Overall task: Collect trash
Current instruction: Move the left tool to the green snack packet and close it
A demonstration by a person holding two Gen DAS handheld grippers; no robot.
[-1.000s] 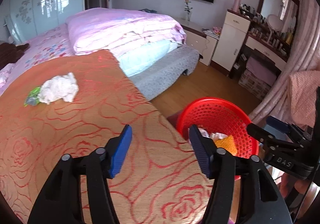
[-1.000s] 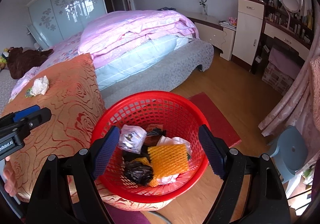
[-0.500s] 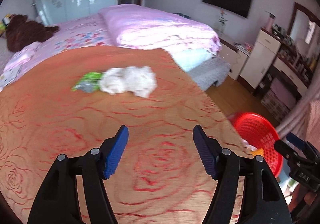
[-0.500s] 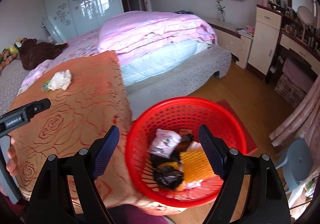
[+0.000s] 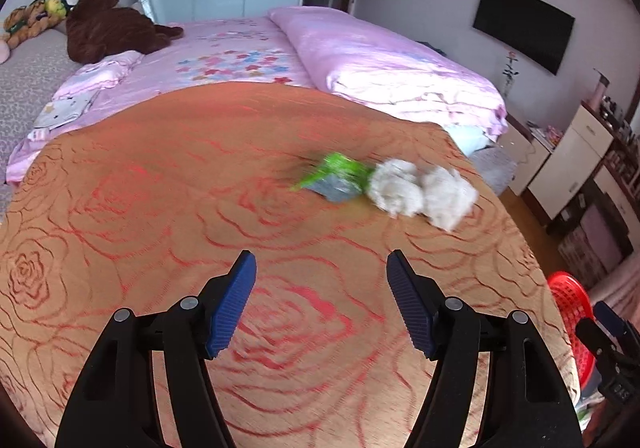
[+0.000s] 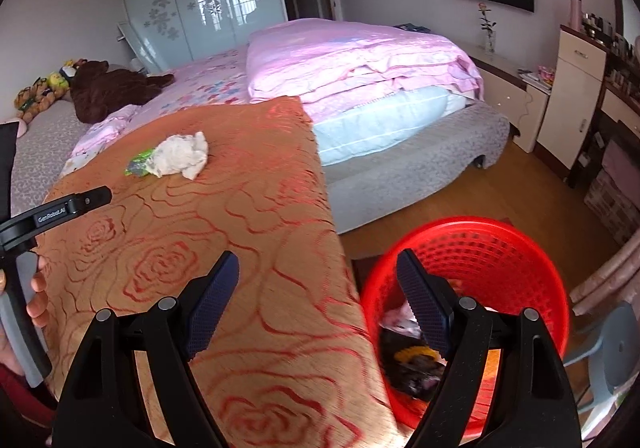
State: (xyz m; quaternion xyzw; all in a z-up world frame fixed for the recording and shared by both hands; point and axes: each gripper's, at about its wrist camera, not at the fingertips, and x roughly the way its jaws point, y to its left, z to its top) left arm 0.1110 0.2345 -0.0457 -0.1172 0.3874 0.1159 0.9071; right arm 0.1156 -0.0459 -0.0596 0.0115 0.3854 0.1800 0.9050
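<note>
— Orange rose-patterned cloth [image 5: 160, 207] is lying under both our tongs. Where's the trash?

— White tissue wad [image 5: 420, 187] and green wrapper [image 5: 340, 171] are resting ahead; left gripper [image 5: 320, 300] and right gripper [image 6: 316, 300] are gaping empty, red basket [image 6: 520, 248] beside. "GenRobot.AI" is showing.

Left gripper [image 5: 321, 268]: jaws parted wide, empty, pitched downward; right gripper [image 6: 318, 268]: jaws wide apart, empty, pitched downward; left hand [image 6: 24, 312] on its grey handle
</note>
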